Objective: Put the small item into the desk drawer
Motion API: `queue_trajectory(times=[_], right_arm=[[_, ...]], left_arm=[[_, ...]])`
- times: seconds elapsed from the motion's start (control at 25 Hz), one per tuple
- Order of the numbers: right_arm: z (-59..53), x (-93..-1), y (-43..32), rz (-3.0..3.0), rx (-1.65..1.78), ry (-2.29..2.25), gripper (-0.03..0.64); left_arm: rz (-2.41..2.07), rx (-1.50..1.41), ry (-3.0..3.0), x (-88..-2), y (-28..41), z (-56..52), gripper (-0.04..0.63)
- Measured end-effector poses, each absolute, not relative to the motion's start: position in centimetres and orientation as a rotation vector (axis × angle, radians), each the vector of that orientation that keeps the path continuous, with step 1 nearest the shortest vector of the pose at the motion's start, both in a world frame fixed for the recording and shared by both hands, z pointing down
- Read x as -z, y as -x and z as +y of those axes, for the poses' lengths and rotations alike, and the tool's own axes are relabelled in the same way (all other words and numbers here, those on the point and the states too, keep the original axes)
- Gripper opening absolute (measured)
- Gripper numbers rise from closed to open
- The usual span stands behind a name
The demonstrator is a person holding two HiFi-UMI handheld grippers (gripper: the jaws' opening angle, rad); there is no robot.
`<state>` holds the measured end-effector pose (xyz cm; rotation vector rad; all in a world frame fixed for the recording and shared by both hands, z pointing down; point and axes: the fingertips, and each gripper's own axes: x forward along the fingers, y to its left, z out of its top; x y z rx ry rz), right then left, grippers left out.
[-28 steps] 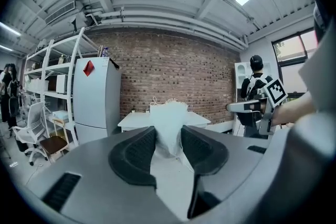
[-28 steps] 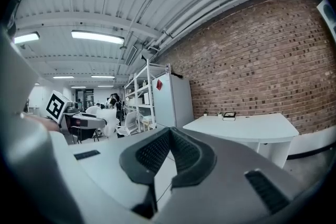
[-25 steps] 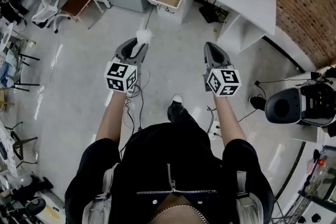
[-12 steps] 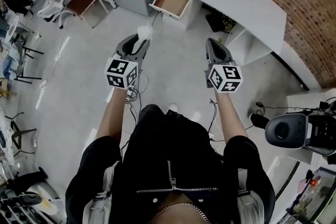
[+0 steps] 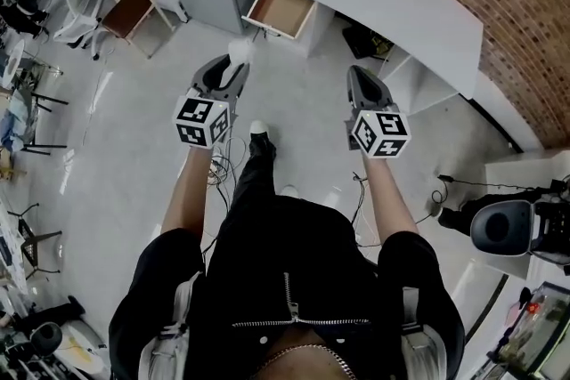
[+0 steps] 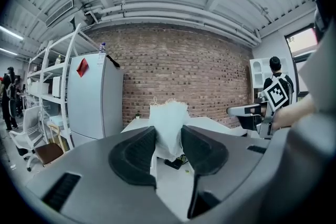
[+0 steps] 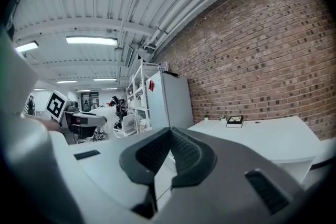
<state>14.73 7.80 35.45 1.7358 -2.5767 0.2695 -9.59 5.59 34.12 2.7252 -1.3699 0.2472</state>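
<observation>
Gripping the small white item (image 6: 168,120) between its jaws, my left claw (image 5: 225,77) sits left of centre in the head view, well apart from the open drawer (image 5: 280,10) of the desk (image 5: 401,0) at the top. My right claw (image 7: 169,150) is clenched, jaws together.

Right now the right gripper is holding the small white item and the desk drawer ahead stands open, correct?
Not quite: the left gripper holds the small white item, as the left gripper view shows. The right gripper is shut on nothing. The desk drawer does stand open.
</observation>
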Motion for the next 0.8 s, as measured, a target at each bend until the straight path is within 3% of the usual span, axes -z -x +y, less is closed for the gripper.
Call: queue_trajectory(times=[0.8], right_arm=[[-13.9, -36.8, -13.1, -2.408, -0.343, -1.887, 0.006]], left_arm=[[-1.088, -0.339, -2.83, -36.5, 8.1, -20.0, 0.161]])
